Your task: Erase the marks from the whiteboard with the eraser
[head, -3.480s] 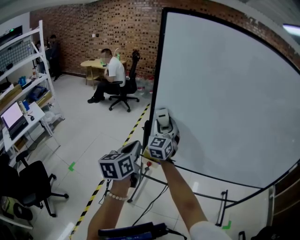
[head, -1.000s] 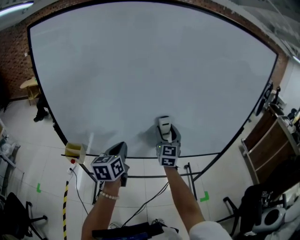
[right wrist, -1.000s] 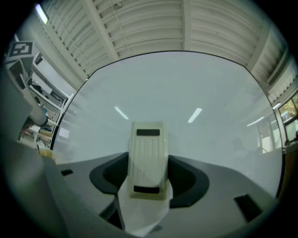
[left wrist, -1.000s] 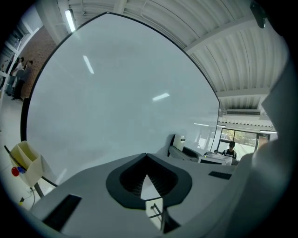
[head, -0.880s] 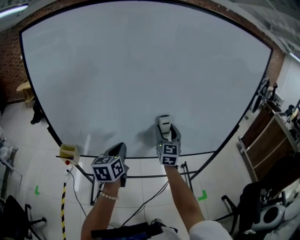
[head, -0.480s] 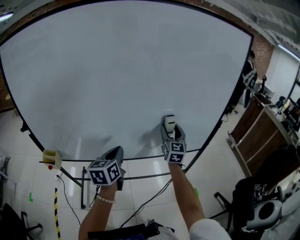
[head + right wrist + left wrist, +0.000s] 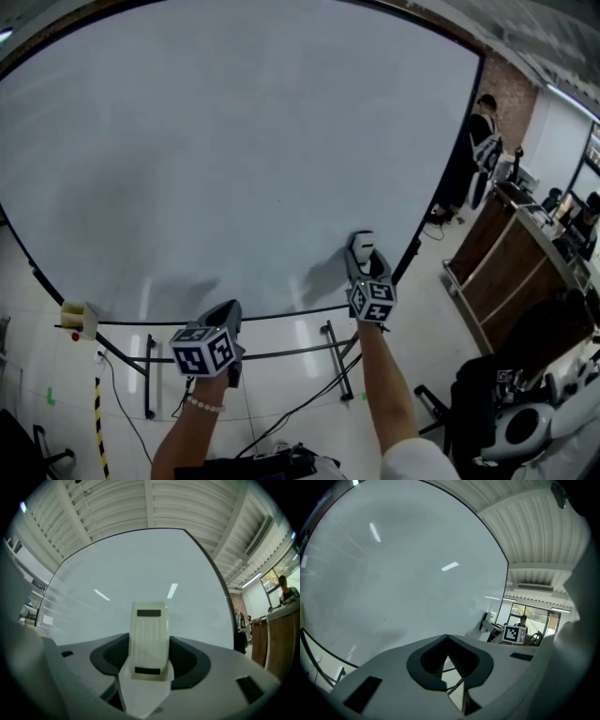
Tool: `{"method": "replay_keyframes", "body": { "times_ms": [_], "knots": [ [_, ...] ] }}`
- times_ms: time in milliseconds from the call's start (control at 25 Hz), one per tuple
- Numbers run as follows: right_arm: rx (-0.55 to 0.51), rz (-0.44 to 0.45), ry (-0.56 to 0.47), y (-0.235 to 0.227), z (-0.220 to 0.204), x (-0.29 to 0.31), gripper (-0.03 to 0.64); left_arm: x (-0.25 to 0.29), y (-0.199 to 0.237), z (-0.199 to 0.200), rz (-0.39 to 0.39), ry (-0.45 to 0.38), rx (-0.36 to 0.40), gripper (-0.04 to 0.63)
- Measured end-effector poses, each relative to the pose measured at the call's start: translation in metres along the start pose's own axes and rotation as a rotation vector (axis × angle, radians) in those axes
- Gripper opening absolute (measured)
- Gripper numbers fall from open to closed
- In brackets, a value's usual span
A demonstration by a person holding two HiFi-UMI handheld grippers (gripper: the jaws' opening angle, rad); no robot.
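A large whiteboard [image 7: 234, 150] on a black stand fills the head view; its surface looks blank apart from a tiny dot or two. My right gripper [image 7: 365, 251] is shut on a cream-white eraser [image 7: 363, 246] and holds it up just in front of the board's lower right part. In the right gripper view the eraser [image 7: 149, 639] stands upright between the jaws, with the board [image 7: 140, 573] behind it. My left gripper [image 7: 225, 319] hangs lower, below the board's bottom edge, shut with nothing in it. The left gripper view shows the whiteboard [image 7: 393, 573] and the closed jaws.
A small yellow box [image 7: 77, 317] sits on the board's stand at the left. A person [image 7: 478, 131] stands beyond the board's right edge, near wooden counters [image 7: 506, 253]. A black office chair [image 7: 506, 412] is at the lower right. Cables run across the white tiled floor [image 7: 281, 394].
The view has swung from the board's left edge across to its right part. My right gripper with the eraser has moved rightward along the lower board; the left gripper trails below.
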State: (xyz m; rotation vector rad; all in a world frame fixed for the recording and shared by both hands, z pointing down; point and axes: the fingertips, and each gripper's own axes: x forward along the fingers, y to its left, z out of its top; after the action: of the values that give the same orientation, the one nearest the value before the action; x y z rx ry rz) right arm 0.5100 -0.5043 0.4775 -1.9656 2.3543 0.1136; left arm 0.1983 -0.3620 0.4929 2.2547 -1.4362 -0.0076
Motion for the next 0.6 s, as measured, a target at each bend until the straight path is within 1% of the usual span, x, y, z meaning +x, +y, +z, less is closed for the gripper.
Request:
{"method": "replay_keyframes", "body": {
  "times_ms": [120, 200, 360, 480, 600],
  "knots": [
    [0.016, -0.020, -0.002, -0.045, -0.002, -0.003, 0.279, 0.009, -0.008, -0.008, 0.001, 0.012, -0.001, -0.011],
    [0.003, -0.026, -0.003, -0.068, -0.003, -0.003, 0.279, 0.014, -0.011, -0.014, 0.004, 0.022, 0.001, -0.011],
    [-0.024, -0.060, 0.013, -0.106, -0.009, -0.005, 0.279, 0.019, -0.014, -0.020, 0.016, 0.035, 0.002, -0.011],
    [-0.008, -0.098, 0.025, -0.136, -0.018, -0.006, 0.279, 0.022, -0.012, -0.024, 0.026, 0.040, 0.003, -0.011],
    [0.006, -0.118, 0.038, -0.157, -0.029, -0.008, 0.279, 0.022, -0.009, -0.027, 0.035, 0.046, -0.001, -0.011]
  ]
}}
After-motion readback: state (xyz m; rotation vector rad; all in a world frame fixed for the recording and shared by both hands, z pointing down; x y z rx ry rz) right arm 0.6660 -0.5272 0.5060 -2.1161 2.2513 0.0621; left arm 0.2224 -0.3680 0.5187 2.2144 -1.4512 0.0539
